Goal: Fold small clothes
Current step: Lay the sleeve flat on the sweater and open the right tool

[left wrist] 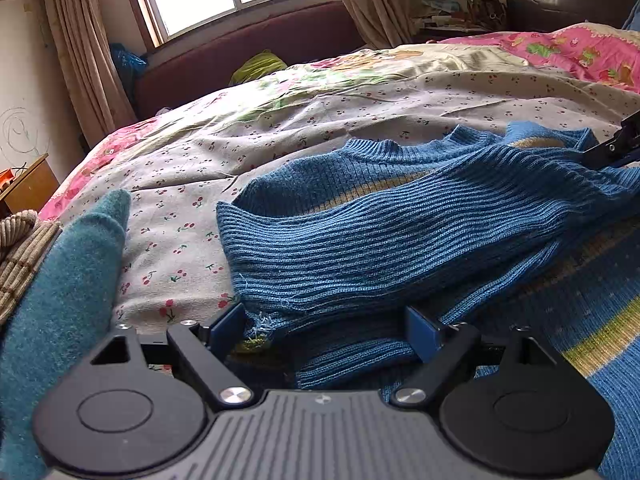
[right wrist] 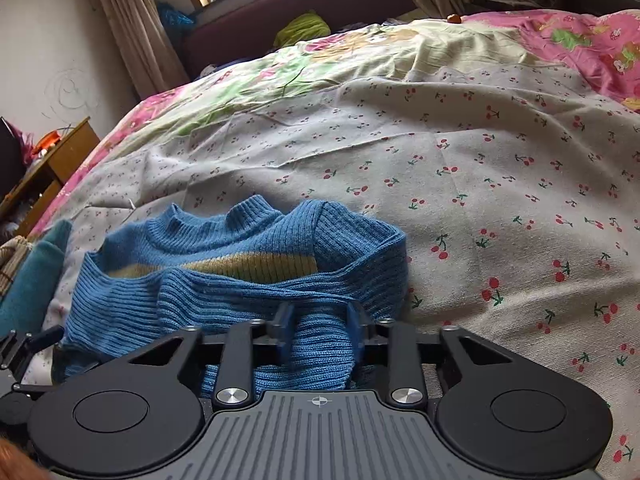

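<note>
A blue ribbed knit sweater [left wrist: 400, 232] with a yellow stripe lies crumpled on the cherry-print bedsheet [left wrist: 240, 152]. My left gripper [left wrist: 324, 330] stands wide open at its near hem, with a bunch of knit and a frayed corner lying loosely between the blue pads [left wrist: 226, 328]. In the right wrist view the same sweater [right wrist: 240, 248] is folded over on itself. My right gripper [right wrist: 320, 328] is shut on a ridge of its fabric, which is pinched between the pads [right wrist: 286, 326]. The right gripper's black tip [left wrist: 616, 144] shows at the sweater's far right side.
A teal garment [left wrist: 60, 280] and a beige striped one [left wrist: 20, 248] lie at the bed's left edge. A pink quilt [left wrist: 580, 52] covers the far right. A wooden side table [right wrist: 52, 160] stands left of the bed. Bare sheet [right wrist: 500, 200] stretches right of the sweater.
</note>
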Motion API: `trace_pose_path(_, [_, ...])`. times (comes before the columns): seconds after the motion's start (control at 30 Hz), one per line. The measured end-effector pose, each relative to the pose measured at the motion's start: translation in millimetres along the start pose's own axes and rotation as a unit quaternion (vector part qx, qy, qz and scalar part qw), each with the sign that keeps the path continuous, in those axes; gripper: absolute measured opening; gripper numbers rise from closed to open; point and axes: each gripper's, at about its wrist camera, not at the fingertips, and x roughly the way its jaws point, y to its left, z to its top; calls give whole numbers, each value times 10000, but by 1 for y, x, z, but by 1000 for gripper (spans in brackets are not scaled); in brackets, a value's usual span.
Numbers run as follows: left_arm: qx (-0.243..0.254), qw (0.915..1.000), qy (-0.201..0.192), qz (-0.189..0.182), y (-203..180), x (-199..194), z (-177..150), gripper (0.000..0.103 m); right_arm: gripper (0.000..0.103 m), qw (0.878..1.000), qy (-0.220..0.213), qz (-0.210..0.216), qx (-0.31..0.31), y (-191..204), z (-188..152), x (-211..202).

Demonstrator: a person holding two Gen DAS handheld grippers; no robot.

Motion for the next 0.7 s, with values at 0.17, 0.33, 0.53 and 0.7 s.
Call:
trace_pose_path(0.17, [-13, 10000, -8, 0, 0, 0, 0, 95, 11, 9993, -288, 32, -254, 13, 7, -14])
trace_pose_path(0.33, [-20, 10000, -4, -4, 0, 0, 0, 96, 17, 9990, -242, -149, -357, 8, 12, -8])
trace_pose_path(0.53, [-24, 10000, 8, 19, 1, 1, -1, 98, 10, 9975, -110, -566, -410, 3, 2, 10])
trace_pose_path(0.7, [-120, 9999, 104, 40, 7, 0, 1, 100, 11, 9963, -224, -747, -356, 8, 6, -1])
